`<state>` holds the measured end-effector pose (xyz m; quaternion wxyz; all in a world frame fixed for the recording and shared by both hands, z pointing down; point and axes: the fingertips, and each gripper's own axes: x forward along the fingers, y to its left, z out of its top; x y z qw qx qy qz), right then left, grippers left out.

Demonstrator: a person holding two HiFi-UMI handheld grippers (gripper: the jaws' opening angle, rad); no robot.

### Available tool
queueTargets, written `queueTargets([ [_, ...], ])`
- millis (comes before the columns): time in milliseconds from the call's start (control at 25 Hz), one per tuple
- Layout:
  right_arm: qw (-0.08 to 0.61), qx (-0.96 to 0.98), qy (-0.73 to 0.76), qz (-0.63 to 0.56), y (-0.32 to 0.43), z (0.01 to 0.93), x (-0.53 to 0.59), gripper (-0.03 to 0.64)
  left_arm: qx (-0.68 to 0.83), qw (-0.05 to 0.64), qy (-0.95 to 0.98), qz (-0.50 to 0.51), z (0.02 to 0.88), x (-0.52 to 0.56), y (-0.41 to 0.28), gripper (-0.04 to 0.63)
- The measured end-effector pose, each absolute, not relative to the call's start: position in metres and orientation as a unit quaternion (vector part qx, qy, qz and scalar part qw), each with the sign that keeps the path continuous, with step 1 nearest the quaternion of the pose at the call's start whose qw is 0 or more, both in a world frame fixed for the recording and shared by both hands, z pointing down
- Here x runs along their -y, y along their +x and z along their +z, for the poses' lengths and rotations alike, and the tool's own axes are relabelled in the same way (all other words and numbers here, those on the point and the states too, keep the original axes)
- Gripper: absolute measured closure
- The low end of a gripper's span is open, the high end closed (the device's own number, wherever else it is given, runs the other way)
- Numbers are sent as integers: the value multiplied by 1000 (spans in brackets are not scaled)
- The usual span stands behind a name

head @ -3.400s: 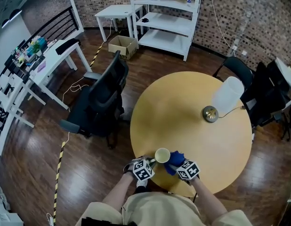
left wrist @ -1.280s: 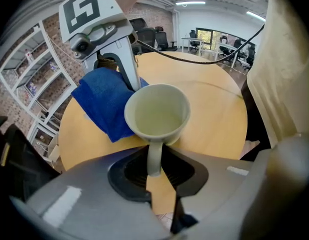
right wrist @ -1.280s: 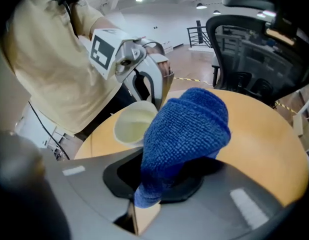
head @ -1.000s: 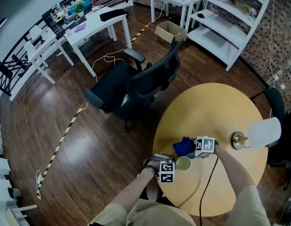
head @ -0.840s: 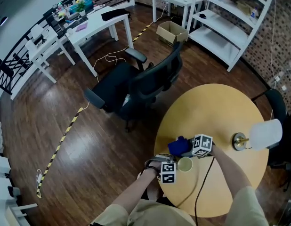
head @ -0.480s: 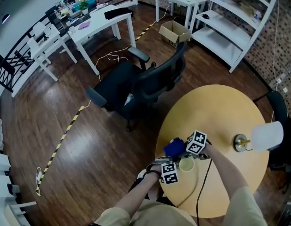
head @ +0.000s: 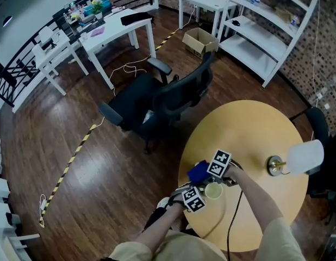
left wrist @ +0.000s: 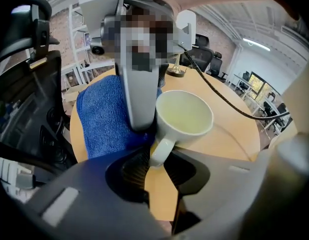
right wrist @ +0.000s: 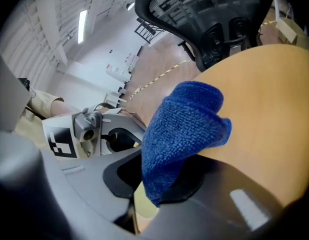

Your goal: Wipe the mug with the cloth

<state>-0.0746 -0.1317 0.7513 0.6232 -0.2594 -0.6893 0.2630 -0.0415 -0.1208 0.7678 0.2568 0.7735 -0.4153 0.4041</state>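
Head view: at the near edge of the round table (head: 249, 129), the left tool (head: 200, 193) and the right tool (head: 207, 173) meet over the mug (head: 213, 190). The mug stands upright on the table, just in front of the left tool. The blue cloth (head: 197, 172) hangs from the right tool, beside the mug on its far left side. A lamp (head: 298, 159) stands at the table's right, and a black chair (head: 173, 91) is beyond the table.

Left tool view: the left tool's (left wrist: 155, 166) jaws stand slightly apart and have just been opening. The mug's (left wrist: 184, 116) handle lies between them, and the pads do not press on it. The mug is empty, with its mouth up. The cloth (left wrist: 102, 119) lies against the mug's left side, with the grey body of the right tool over it. A black cable (left wrist: 229, 101) crosses the table behind.

Right tool view: the right tool (right wrist: 159, 184) is clamped on the cloth (right wrist: 184, 129), which bunches up above its jaws. The left tool's marker cube (right wrist: 59, 140) shows at the left.
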Motion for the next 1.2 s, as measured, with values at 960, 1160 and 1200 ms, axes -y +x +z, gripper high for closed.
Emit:
queueTargets([
  [960,404,838,-37,366,-67,688,169,557,508,364,722,297,764,106,-82,491],
  [1160,302,900,39,313,-43,643,176,557,524,351,731,262,739,97,-102,469],
  [1200,284,908,59,302,-35,635,176,557,525,348,734,255,734,97,-104,466],
])
